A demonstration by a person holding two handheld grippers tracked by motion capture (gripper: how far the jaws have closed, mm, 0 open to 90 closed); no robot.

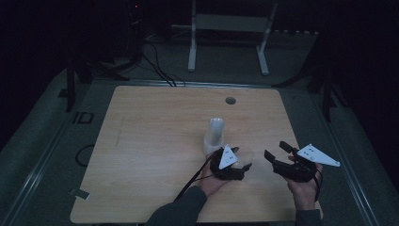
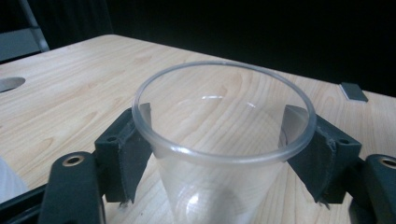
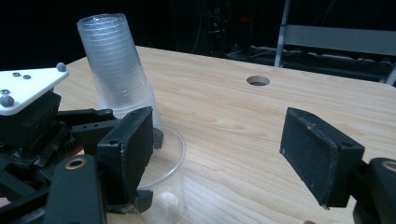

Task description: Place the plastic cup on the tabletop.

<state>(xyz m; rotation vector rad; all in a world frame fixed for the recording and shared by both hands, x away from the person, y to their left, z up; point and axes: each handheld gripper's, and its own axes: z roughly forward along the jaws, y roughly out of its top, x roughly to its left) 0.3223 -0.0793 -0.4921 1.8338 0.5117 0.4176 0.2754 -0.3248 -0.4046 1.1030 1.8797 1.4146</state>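
- high view: a light wooden table (image 1: 155, 141) with rounded corners fills the centre of the frame, on a grey floor in a dark room. a round cable hole (image 1: 230, 100) sits near its upper edge. a white metal frame (image 1: 228, 28) stands at the top centre, and black cables run along the floor at upper left.
- high view: a stack of clear cups (image 1: 215, 134) stands just right of centre. below it, the left gripper (image 1: 237, 165) holds its jaws around a single clear cup (image 1: 245, 154). the right gripper (image 1: 277, 155) sits at lower right, well apart from the cups. both carry a grey three-cornered plate.
- left gripper view: the single clear cup (image 2: 224, 140) stands upright in the lower centre, between the two black jaws. its rim is a smooth, thin, round ring of transparent plastic; the wood grain shows through the wall. the jaws stand at either side of the rim, loosened rather than clamped. a small dark flat piece (image 2: 353, 91) lies at the table's edge at upper right.
- right gripper view: the right gripper (image 3: 219, 140) has its jaws spread wide with only bare table between them. the stack of clear cups (image 3: 114, 60), ribbed and slightly tilted, rises at upper left. the single clear cup (image 3: 170, 154) stands at lower left, partly hidden behind the near jaw, just beside the stack. the cable hole (image 3: 258, 80) is at upper centre.
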